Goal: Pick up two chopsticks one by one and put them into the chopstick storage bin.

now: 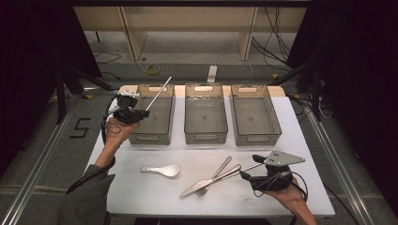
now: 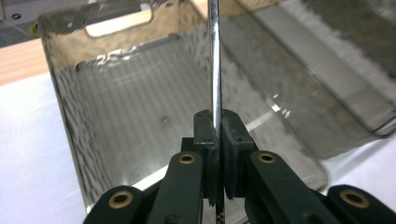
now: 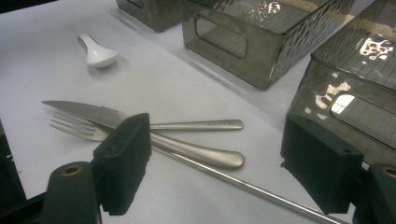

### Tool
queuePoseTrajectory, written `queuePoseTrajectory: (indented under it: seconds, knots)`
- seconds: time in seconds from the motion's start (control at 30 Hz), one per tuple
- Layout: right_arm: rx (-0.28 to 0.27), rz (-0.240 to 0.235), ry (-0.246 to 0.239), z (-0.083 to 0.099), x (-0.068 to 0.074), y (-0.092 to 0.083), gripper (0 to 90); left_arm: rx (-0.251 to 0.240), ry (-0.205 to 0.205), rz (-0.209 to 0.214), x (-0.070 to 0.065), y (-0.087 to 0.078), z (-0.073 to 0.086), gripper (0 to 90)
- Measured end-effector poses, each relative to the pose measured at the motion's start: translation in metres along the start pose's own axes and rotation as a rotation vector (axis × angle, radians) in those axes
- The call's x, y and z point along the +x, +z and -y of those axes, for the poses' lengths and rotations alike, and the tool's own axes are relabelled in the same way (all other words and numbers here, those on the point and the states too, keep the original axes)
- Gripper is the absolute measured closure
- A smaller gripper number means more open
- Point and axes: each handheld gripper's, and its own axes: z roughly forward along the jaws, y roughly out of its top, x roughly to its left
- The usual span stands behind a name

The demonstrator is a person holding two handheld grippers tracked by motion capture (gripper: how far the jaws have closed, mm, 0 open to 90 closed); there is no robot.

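Observation:
My left gripper (image 1: pixel 141 112) is shut on a thin metal chopstick (image 1: pixel 159 93) and holds it above the left grey bin (image 1: pixel 151 137). The stick slants up and to the right over the bin. In the left gripper view the chopstick (image 2: pixel 215 65) rises straight out of the closed pads (image 2: pixel 205 126), with the bin's floor (image 2: pixel 140 116) behind. My right gripper (image 1: pixel 251 167) stands open low over the table at the front right. A second metal chopstick (image 3: pixel 252 186) lies on the table between its wide pads (image 3: pixel 123 158), untouched. A knife (image 3: pixel 81 111) and a fork (image 3: pixel 201 125) lie crossed just beyond it.
Three grey bins stand in a row at the back: left, middle (image 1: pixel 205 136) and right (image 1: pixel 257 137). A white ceramic spoon (image 1: pixel 164 170) lies on the white table (image 1: pixel 141 192) left of the knife (image 1: pixel 199 186) and fork (image 1: pixel 220 169).

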Motion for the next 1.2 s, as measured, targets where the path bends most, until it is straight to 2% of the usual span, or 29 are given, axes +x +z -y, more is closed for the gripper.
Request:
queuePoseTrajectory:
  seconds: [0.3, 0.33, 0.73, 0.87, 1.07, 1.13, 1.2]
  knots:
    - [0.005, 0.004, -0.003, 0.000, 0.001, 0.001, 25.6, 0.039, -0.072, -0.031, 0.021, 0.014, 0.004, 85.5]
    - [0.004, 0.004, -0.002, 0.000, 0.001, 0.001, 25.6, 0.048, -0.069, -0.037, 0.023, 0.015, 0.004, 85.5]
    - [0.012, -0.004, -0.001, 0.000, 0.001, 0.002, 25.7, 0.093, -0.126, -0.079, 0.034, 0.032, 0.008, 85.1]
    - [0.014, -0.006, 0.000, 0.000, 0.001, 0.002, 25.8, 0.089, -0.152, -0.085, 0.037, 0.036, 0.009, 84.0]
    - [0.014, -0.009, -0.002, -0.001, 0.001, 0.002, 25.9, 0.050, -0.173, -0.064, 0.035, 0.028, 0.006, 62.6]
    - [0.015, -0.011, -0.002, -0.001, 0.001, 0.002, 25.9, 0.044, -0.165, -0.037, 0.031, 0.023, 0.005, 54.5]
    - [0.013, -0.016, 0.000, -0.001, 0.001, 0.002, 26.0, 0.026, -0.186, 0.015, 0.028, 0.017, 0.004, 44.9]
